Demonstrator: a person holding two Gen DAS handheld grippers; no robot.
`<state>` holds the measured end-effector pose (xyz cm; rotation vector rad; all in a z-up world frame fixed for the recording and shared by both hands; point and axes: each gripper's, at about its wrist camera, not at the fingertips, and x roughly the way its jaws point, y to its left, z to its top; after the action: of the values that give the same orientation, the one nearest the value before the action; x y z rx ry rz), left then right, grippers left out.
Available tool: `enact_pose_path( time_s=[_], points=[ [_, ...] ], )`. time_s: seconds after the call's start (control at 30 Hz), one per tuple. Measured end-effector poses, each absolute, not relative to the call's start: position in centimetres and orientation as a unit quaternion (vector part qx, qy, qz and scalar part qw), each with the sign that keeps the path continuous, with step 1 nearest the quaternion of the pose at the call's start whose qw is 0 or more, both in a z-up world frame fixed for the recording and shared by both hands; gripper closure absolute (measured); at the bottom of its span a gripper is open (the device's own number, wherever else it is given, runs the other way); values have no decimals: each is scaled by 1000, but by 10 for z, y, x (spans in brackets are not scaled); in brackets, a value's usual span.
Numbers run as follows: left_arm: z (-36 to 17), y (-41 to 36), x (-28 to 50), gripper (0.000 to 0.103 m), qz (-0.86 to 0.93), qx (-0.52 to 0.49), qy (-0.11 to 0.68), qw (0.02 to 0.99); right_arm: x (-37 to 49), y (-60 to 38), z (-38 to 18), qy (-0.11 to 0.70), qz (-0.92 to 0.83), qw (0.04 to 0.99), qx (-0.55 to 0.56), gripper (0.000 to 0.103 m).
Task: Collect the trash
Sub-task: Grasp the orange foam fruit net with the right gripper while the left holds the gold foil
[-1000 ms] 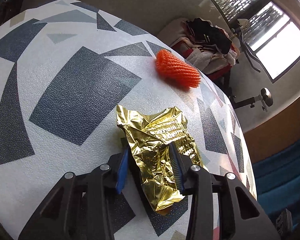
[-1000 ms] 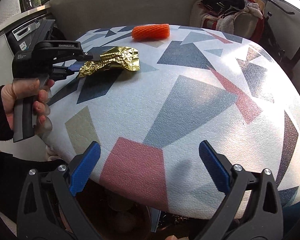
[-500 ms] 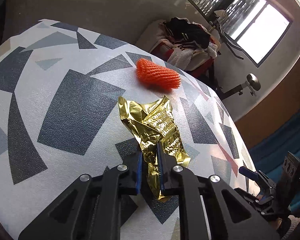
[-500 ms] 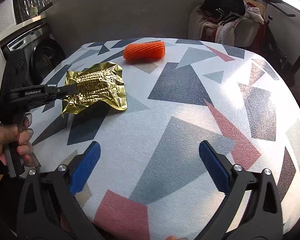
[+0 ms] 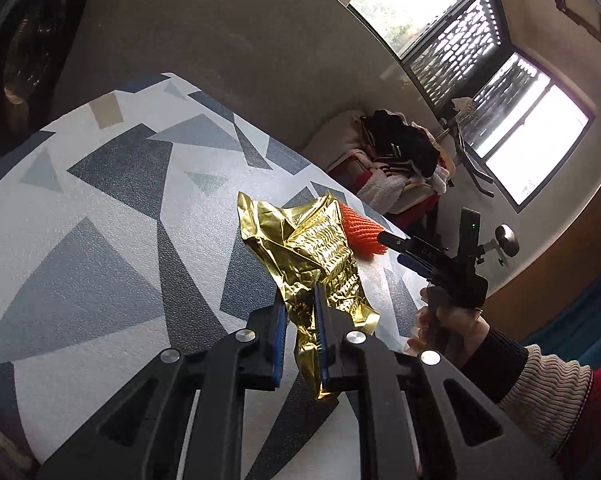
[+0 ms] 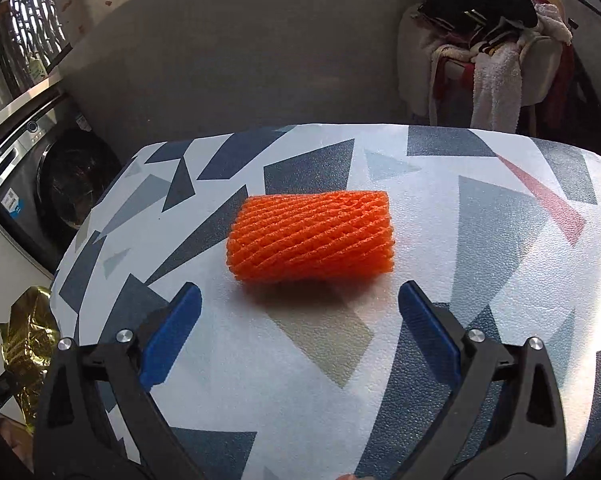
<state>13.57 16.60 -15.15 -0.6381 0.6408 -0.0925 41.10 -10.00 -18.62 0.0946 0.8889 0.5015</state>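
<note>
left tongs (image 5: 300, 316) had just clamped the gold wrapper (image 5: 312, 256) and lifted it, right tongs (image 6: 298, 344) gaping near the orange net (image 6: 310, 238)

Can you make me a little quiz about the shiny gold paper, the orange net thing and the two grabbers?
1. True or false: the left gripper is shut on the gold foil wrapper.
2. What lies on the patterned table just ahead of the right gripper?
A. a banana
B. the orange foam net
C. a cup
3. Fill the gap: the right gripper's jaws stand ____, with nothing between them.

Key:
1. True. The blue pads pinch the wrapper, which is lifted off the table.
2. B. The net lies on its side, untouched.
3. Open.
</note>
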Motion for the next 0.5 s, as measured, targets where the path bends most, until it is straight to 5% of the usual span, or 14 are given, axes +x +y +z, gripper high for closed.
enact_pose_path(
  time_s=[0.23, 0.37, 0.43, 0.5],
  points=[
    [-154, 185, 111, 90, -31, -342, 300, 890, 459, -63, -198, 448, 187, 873, 45, 5],
    [-150, 184, 108, 90, -31, -342, 298, 891, 462, -41, -206, 468, 174, 864, -68, 5],
    [-148, 181, 106, 90, -34, -341, 295, 892, 455, -37, -207, 473, 192, 853, -111, 9],
    [-148, 179, 106, 90, -36, -344, 294, 891, 447, -42, -204, 468, 209, 849, -126, 26]
  ],
)
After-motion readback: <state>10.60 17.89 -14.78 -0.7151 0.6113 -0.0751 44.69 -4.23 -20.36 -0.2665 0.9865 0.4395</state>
